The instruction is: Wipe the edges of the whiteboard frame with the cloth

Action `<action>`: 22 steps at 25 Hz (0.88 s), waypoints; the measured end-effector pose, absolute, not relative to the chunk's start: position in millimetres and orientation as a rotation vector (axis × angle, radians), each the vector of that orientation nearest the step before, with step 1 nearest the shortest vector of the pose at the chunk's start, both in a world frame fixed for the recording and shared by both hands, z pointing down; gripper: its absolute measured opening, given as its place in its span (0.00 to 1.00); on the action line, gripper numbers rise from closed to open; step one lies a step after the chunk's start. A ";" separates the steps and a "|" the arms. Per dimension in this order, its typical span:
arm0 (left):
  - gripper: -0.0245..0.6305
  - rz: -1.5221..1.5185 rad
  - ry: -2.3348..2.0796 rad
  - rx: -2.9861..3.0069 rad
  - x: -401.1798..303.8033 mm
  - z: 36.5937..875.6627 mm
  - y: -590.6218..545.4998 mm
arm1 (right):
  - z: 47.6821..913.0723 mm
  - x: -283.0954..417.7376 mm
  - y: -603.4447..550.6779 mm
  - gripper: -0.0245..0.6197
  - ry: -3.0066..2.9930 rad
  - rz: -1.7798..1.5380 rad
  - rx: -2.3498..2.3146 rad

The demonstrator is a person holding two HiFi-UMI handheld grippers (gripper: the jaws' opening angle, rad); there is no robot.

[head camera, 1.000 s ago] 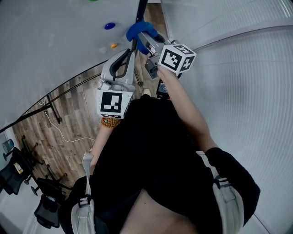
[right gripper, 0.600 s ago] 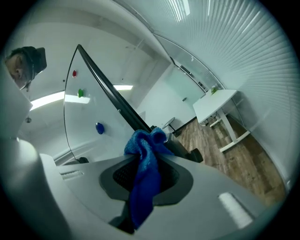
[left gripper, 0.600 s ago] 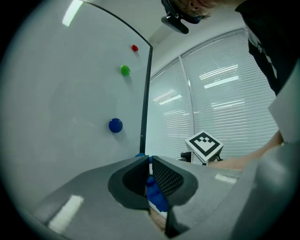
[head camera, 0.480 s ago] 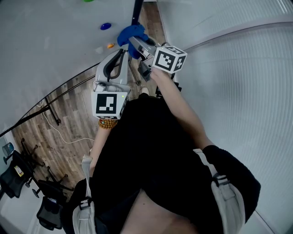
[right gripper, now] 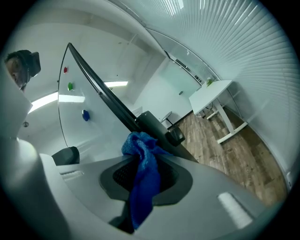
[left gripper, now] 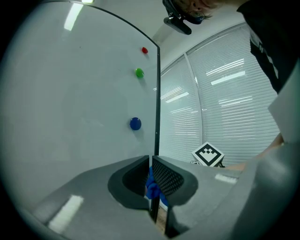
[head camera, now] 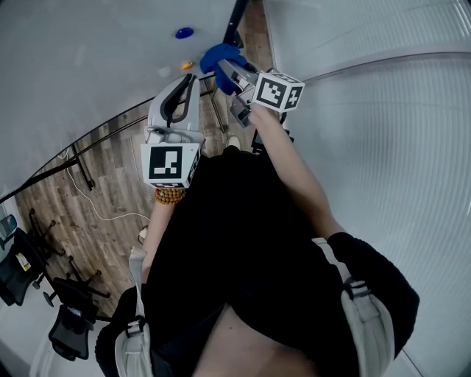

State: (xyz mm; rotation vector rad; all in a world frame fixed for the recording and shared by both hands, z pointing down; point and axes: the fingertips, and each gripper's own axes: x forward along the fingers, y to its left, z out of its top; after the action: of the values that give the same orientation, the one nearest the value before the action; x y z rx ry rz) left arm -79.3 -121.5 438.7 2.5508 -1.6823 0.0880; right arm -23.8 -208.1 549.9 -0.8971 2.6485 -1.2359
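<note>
The whiteboard [head camera: 88, 66] stands at the upper left, its black frame [head camera: 237, 18] running along its right edge. My right gripper [head camera: 224, 70] is shut on a blue cloth [head camera: 221, 55] and holds it against that frame. In the right gripper view the cloth [right gripper: 143, 173] hangs out of the jaws, touching the frame [right gripper: 108, 98]. My left gripper [head camera: 191, 79] sits just beside it. In the left gripper view its jaws [left gripper: 150, 180] stand closed on the frame [left gripper: 157, 93], with the cloth [left gripper: 152, 190] showing beyond them.
Red [left gripper: 144, 50], green [left gripper: 139, 72] and blue [left gripper: 135, 123] magnets sit on the board near the frame. Window blinds [head camera: 383, 110] fill the right side. Office chairs [head camera: 22, 272] and a cable [head camera: 103, 213] lie on the wooden floor; a white desk [right gripper: 213, 96] stands farther off.
The right gripper and cloth have shifted a little along the frame, away from the blue magnet. The left gripper stays on the frame. The head view has swung slightly.
</note>
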 end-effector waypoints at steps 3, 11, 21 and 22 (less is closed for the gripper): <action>0.21 0.091 -1.700 2.534 -85.9 438.8 -119.7 | 559.2 -24.0 -206.6 0.16 2.657 -1.261 -0.900; 0.21 0.096 -1.730 2.505 -96.9 431.2 -117.6 | 583.2 -25.2 -208.0 0.16 2.669 -1.351 -0.918; 0.21 0.106 -1.766 2.461 -106.2 436.4 -117.4 | 645.7 -22.9 -210.4 0.16 2.669 -1.515 -0.974; 0.21 0.106 -1.771 2.457 -106.9 434.7 -117.2 | 651.2 -22.3 -210.8 0.16 2.668 -1.534 -0.982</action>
State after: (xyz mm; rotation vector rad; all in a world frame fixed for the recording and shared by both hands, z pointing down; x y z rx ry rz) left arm -106.9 -117.2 434.7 2.4566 -1.7711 0.1063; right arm -22.3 -210.8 651.2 -0.9822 2.6684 -1.5343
